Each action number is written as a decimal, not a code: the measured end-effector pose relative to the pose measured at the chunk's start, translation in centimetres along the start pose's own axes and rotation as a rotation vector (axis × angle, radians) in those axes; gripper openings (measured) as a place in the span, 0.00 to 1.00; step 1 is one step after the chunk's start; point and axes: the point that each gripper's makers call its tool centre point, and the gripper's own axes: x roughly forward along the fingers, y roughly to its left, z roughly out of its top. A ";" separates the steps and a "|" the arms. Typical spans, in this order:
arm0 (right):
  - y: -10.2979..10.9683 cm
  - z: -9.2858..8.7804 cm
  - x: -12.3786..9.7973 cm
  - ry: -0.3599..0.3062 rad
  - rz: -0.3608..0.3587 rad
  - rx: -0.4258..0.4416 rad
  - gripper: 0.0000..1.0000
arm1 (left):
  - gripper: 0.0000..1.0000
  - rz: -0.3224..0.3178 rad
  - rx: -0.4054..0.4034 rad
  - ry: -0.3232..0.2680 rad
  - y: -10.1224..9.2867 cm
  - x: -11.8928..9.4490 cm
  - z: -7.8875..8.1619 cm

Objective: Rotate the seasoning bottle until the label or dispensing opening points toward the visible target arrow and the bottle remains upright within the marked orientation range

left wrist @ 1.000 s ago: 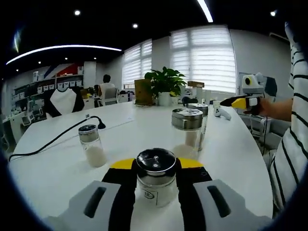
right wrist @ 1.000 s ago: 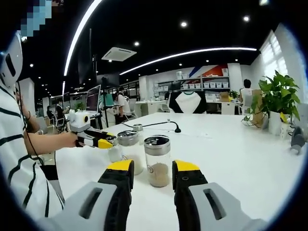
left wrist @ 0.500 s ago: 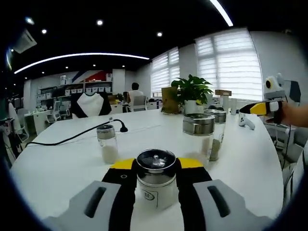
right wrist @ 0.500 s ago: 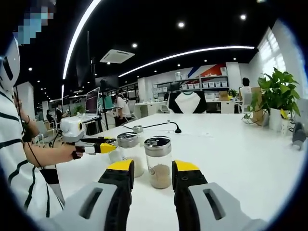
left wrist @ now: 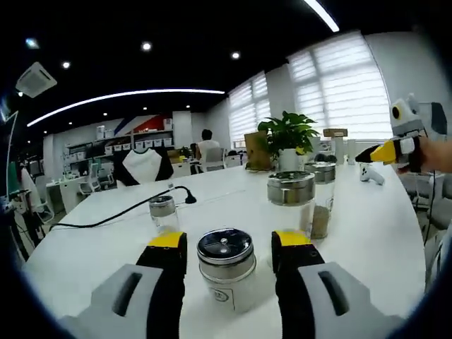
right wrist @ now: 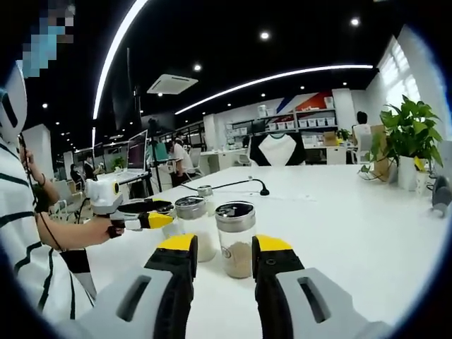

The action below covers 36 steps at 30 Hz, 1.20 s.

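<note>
Left gripper view: left gripper [left wrist: 227, 248] with jaws spread apart, straddling a seasoning bottle [left wrist: 227, 272] with a chrome lid and white contents; visible gap between bottle and each yellow-tipped jaw, no contact seen. Bottle upright on the white worktop [left wrist: 367, 233], small printed label on its lower front facing the camera. No target arrow or marked range made out on the worktop. Beyond the right jaw, a second white-filled jar [left wrist: 291, 201] upright, with a brown-filled jar [left wrist: 322, 200] just behind and beside it. Small glass jar [left wrist: 164, 212] beyond the left jaw, near a black cable [left wrist: 120, 210] running across the worktop. Potted plant [left wrist: 288, 140] at the far end. Right gripper [left wrist: 387, 151] seen at the right edge, held well above and apart from the jars. Right gripper view: right gripper [right wrist: 222, 248] jaws parted, brown-filled jar [right wrist: 236, 239] standing upright just ahead of the tips and between them, not clamped; touching or not cannot be told. White-filled jar [right wrist: 193, 226] just to its left. Left gripper [right wrist: 145, 219] entering from the left in a hand, near the jars; grip state not readable there. Striped sleeve [right wrist: 28, 268] at the left edge.
</note>
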 end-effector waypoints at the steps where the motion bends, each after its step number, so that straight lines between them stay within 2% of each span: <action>1: 0.1 0.0 0.0 0.001 0.002 -0.002 0.29 | 0.51 -0.028 -0.007 -0.001 0.0 0.1 0.1; 2: 0.2 0.1 -0.1 -0.002 0.004 -0.003 0.29 | 0.49 -0.098 -0.024 0.005 -0.3 0.3 0.2; 3: 0.2 0.2 -0.1 -0.007 0.004 -0.006 0.29 | 0.46 -0.141 -0.030 0.006 -0.5 0.4 0.3; 4: 0.3 0.2 -0.2 -0.010 0.002 -0.006 0.29 | 0.41 -0.122 -0.027 0.035 0.5 0.5 0.0; 5: 0.3 0.2 -0.2 -0.010 0.003 0.000 0.29 | 0.41 -0.087 -0.017 0.051 1.4 0.4 -0.2; 6: 0.4 0.2 -0.2 -0.011 0.006 0.004 0.29 | 0.44 -0.124 -0.038 0.014 1.4 0.5 0.5; 8: 0.7 0.0 -0.2 -0.003 0.014 0.009 0.30 | 0.46 -0.165 -0.022 0.021 1.3 0.4 0.6; 9: 0.7 -0.1 -0.2 0.006 0.015 0.005 0.30 | 0.46 -0.184 0.017 0.020 1.3 0.4 0.8; 10: 0.8 -0.1 -0.2 0.010 0.017 0.002 0.30 | 0.46 -0.214 0.036 0.008 1.1 0.3 1.0; 11: 0.9 0.0 -0.1 0.012 0.020 -0.003 0.30 | 0.47 -0.284 0.007 0.005 -0.4 0.4 1.3; 13: 0.8 0.1 -0.1 0.014 0.018 -0.008 0.30 | 0.50 -0.372 -0.051 -0.008 -1.6 0.3 1.4; 14: 0.9 0.3 0.0 0.014 0.019 -0.010 0.30 | 0.53 -0.416 -0.061 0.006 -2.2 0.3 0.9; 15: 0.9 0.4 0.1 0.013 0.020 -0.011 0.30 | 0.57 -0.408 -0.066 0.039 -2.1 0.5 0.2; 16: 1.0 0.6 0.2 0.011 0.018 -0.018 0.30 | 0.58 -0.369 -0.023 0.069 -1.4 1.0 -0.8; 18: 1.2 0.9 0.3 0.007 0.020 -0.023 0.30 | 0.55 -0.382 -0.005 0.091 -1.4 1.2 -1.6; 22: 1.4 0.8 0.5 0.018 0.028 -0.027 0.30 | 0.53 -0.417 -0.052 0.101 -1.6 1.5 -2.6; 24: 1.4 0.6 0.5 0.024 0.028 -0.025 0.30 | 0.49 -0.403 -0.070 0.130 -0.9 1.8 -3.8; 28: 1.2 0.7 0.4 0.022 0.019 -0.028 0.30 | 0.45 -0.393 -0.057 0.120 -0.4 1.7 -3.8; 31: 1.1 0.3 0.4 0.030 0.020 -0.033 0.28 | 0.38 -0.395 -0.047 0.117 -0.6 1.5 -3.7; 34: 0.9 0.0 0.3 0.036 0.022 -0.019 0.28 | 0.38 -0.382 -0.048 0.114 -0.7 1.7 -3.5; 36: 0.8 0.5 0.0 0.011 0.024 0.011 0.28 | 0.37 -0.367 -0.031 0.128 -0.8 1.6 -3.5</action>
